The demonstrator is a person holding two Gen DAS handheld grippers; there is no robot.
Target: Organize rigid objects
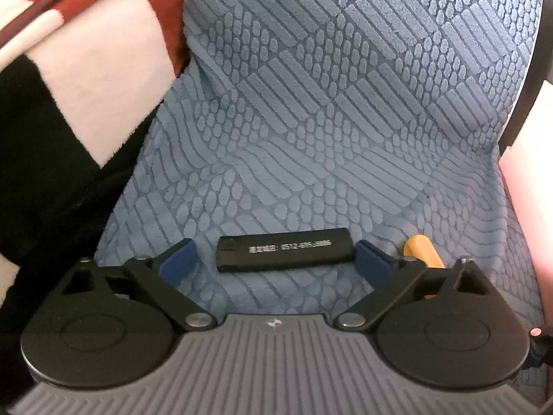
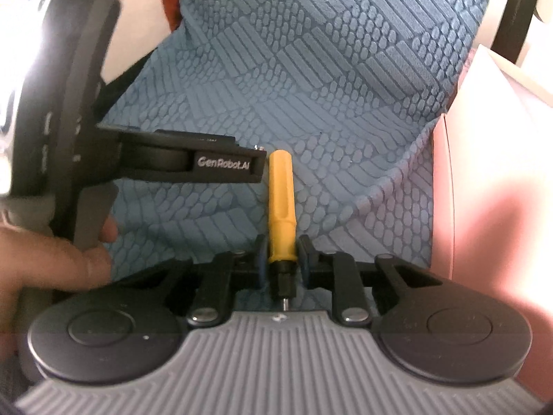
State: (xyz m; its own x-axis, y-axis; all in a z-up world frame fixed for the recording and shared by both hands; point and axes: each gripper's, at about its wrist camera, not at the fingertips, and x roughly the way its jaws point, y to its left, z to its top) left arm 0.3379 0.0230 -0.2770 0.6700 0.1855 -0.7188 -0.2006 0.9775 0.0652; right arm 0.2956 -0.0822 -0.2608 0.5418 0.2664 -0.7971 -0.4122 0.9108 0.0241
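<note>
Lighter (image 1: 285,253) lies on the blue textured cover (image 1: 328,110) between the left gripper's (image 1: 276,257) wide-open jaws (pickup step, closing comes next), while the right gripper (image 2: 280,259) is clamped on a yellow screwdriver (image 2: 280,204).

Blue textured cushion (image 1: 345,103) under black lighter (image 1: 285,249), perhaps yellow screwdriver (image 2: 280,204).

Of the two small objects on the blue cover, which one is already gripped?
The yellow screwdriver: the right gripper is shut on its handle. The black lighter lies ungripped between the left gripper's open pads.
</note>
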